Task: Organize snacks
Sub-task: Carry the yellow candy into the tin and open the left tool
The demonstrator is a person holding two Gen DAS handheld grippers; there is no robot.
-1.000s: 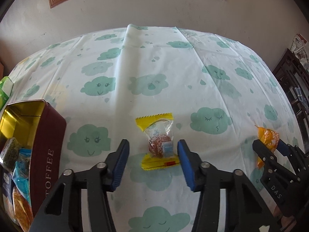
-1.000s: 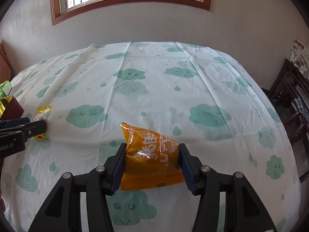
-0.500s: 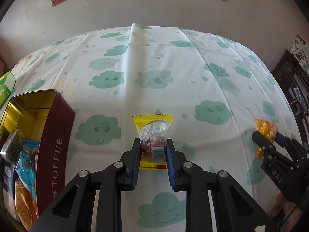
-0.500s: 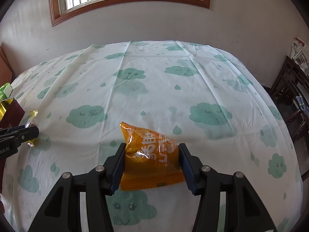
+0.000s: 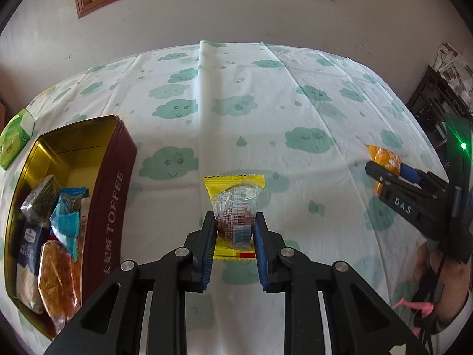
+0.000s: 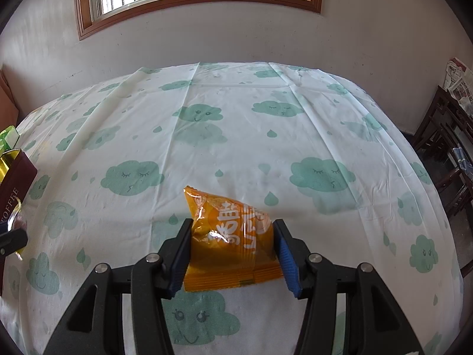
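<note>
Left gripper [image 5: 234, 230] closed on yellow-wrapped candy [image 5: 235, 210], lifted beside toffee tin [image 5: 111, 183] at tablecloth's [image 5: 266, 112] left edge. Right gripper [image 6: 231, 247] clamps orange snack packet [image 6: 229, 236], mid-cloth.

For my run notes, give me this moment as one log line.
left gripper: shut on yellow-wrapped snack | right gripper: shut on orange packet | toffee tin: open, holds snacks

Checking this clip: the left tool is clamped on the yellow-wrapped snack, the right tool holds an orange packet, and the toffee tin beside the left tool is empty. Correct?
Not quite: the tin is not empty. The left wrist view shows several wrapped snacks already inside it. The rest holds: the left tool is clamped on the yellow-wrapped snack, and the right tool holds the orange packet.
</note>
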